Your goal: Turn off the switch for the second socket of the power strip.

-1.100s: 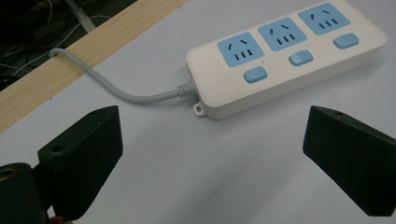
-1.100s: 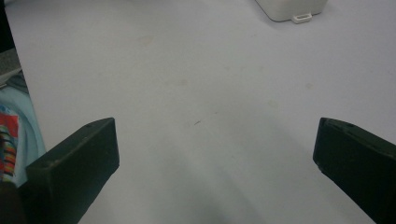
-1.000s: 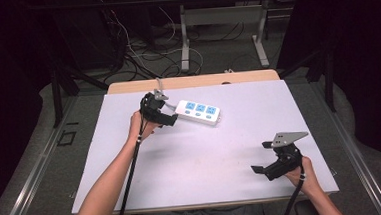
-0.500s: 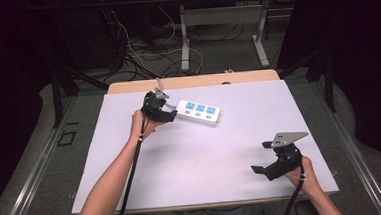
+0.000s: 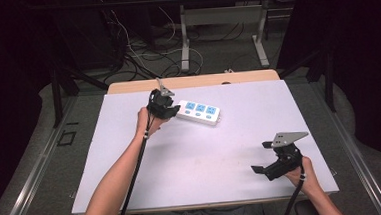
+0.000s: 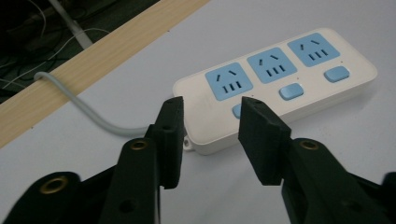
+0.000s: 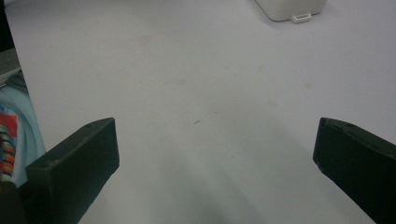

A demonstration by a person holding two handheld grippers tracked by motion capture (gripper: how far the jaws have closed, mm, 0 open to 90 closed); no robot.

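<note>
A white power strip [image 5: 199, 112] with three blue sockets and blue switches lies on the far middle of the white tabletop [image 5: 206, 151]. My left gripper [image 5: 171, 110] is at the strip's left end. In the left gripper view the strip [image 6: 299, 70] lies just beyond my left gripper [image 6: 210, 112], whose jaws stand a little apart with the strip's end corner showing between them; its grey cable [image 6: 79, 105] runs off to the left. My right gripper [image 5: 261, 156] hovers at the near right, jaws wide apart. In the right gripper view, that gripper [image 7: 215, 140] has bare table between its jaws and a corner of the strip [image 7: 289, 8] far ahead.
A wooden strip [image 5: 192, 81] edges the table's far side. Behind it, loose cables [image 5: 140, 60] and the legs of another desk [image 5: 184, 42] stand on the floor. A metal rail [image 5: 354, 152] runs along the table's right side.
</note>
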